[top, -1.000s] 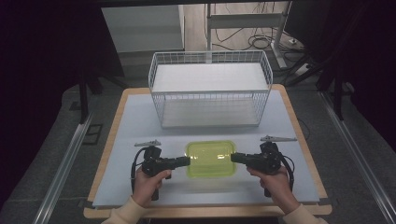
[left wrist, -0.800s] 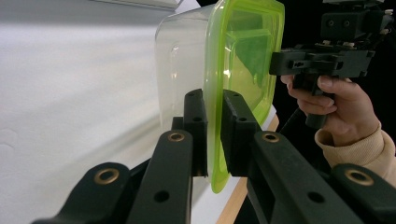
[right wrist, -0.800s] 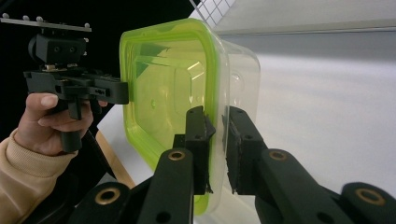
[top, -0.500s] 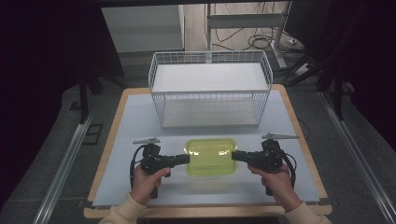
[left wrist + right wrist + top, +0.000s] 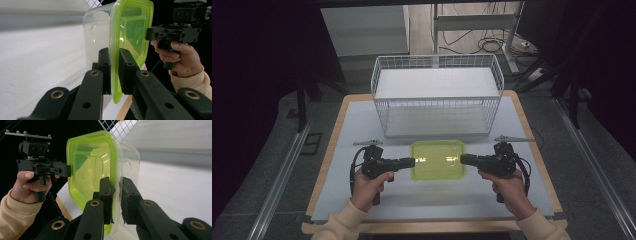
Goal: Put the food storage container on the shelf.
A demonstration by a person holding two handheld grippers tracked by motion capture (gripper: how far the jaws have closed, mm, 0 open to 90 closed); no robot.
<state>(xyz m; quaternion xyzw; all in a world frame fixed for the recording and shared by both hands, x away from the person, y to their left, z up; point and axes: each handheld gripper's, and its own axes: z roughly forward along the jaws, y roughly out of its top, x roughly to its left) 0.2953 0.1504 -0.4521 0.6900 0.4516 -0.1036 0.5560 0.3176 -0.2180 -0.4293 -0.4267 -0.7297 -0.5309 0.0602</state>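
Two black two-jaw grippers, left point(image 5: 411, 162) and right point(image 5: 463, 159), clamped on opposite rims of clear plastic container with lime-green lid point(image 5: 438, 159), held near white wire basket point(image 5: 437, 95). Slip risked if uneven lift applied.

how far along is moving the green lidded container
Done: both grippers, left gripper and right gripper, are clamped on opposite rim edges of the container. In hand: it is held between them just in front of the wire basket. Left, likely: carrying it into the basket.
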